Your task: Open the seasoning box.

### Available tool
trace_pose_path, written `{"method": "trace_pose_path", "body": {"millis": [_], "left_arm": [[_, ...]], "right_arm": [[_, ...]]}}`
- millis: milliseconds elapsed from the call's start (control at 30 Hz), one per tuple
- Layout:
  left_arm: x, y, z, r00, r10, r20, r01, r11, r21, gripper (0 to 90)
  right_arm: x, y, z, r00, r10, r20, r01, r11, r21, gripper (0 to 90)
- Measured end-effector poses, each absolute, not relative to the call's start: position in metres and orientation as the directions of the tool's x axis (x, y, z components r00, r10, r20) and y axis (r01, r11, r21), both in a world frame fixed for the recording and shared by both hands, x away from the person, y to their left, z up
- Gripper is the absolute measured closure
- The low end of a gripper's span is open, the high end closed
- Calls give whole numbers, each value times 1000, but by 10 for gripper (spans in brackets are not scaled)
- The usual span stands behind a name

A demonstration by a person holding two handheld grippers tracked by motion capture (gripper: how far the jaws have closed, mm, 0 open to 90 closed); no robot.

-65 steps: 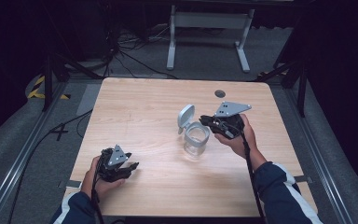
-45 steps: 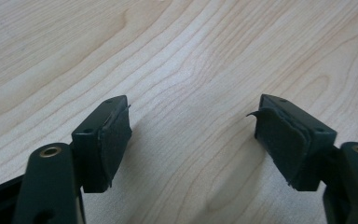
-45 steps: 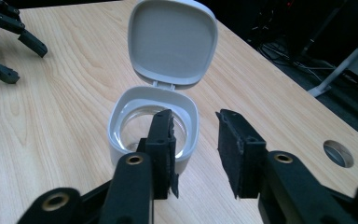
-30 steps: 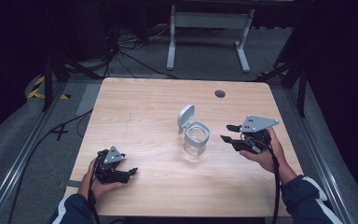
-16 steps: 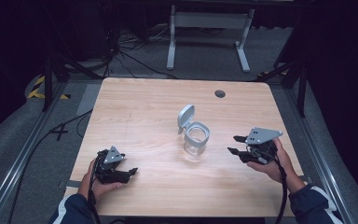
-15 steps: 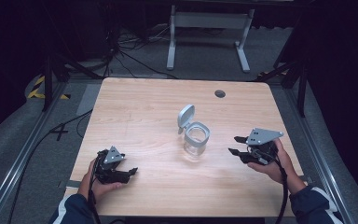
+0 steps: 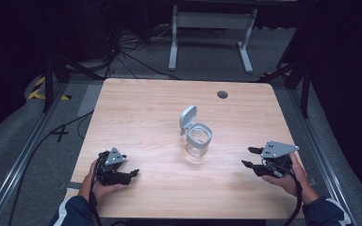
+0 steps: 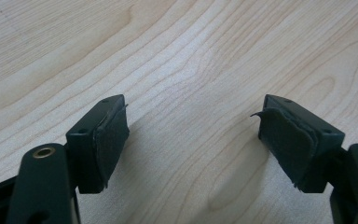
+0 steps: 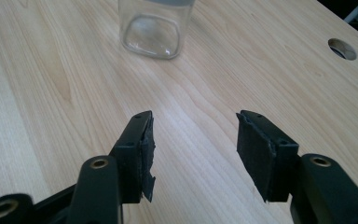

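Wooden table (image 7: 146,122), clear jar (image 9: 154,28) top cut off, perhaps empty

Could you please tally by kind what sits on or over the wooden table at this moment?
Clear jars with a flip lid standing open: 1, the jar.
Hand-held grippers, both open and empty: 2, the left gripper and the right gripper.
Total: 3.
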State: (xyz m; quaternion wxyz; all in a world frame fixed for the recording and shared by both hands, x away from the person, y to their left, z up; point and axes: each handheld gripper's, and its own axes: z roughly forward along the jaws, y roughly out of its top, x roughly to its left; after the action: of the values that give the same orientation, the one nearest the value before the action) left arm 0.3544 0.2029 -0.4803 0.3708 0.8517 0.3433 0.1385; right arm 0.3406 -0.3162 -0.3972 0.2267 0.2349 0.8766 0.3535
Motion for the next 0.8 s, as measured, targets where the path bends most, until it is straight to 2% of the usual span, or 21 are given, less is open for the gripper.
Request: {"method": "trace_pose_path", "body": {"millis": [400,800], "left_arm": [[355,203,-480,726,688,-17,481,-490,727,242],[355,203,-480,727,686,-17,483,-494,723,236]], "right_arm": [[330,-345,-419,-763,601,-238,284,643,711,431],[322,-387,-452,-718,686,-120,424,568,705,377]]}}
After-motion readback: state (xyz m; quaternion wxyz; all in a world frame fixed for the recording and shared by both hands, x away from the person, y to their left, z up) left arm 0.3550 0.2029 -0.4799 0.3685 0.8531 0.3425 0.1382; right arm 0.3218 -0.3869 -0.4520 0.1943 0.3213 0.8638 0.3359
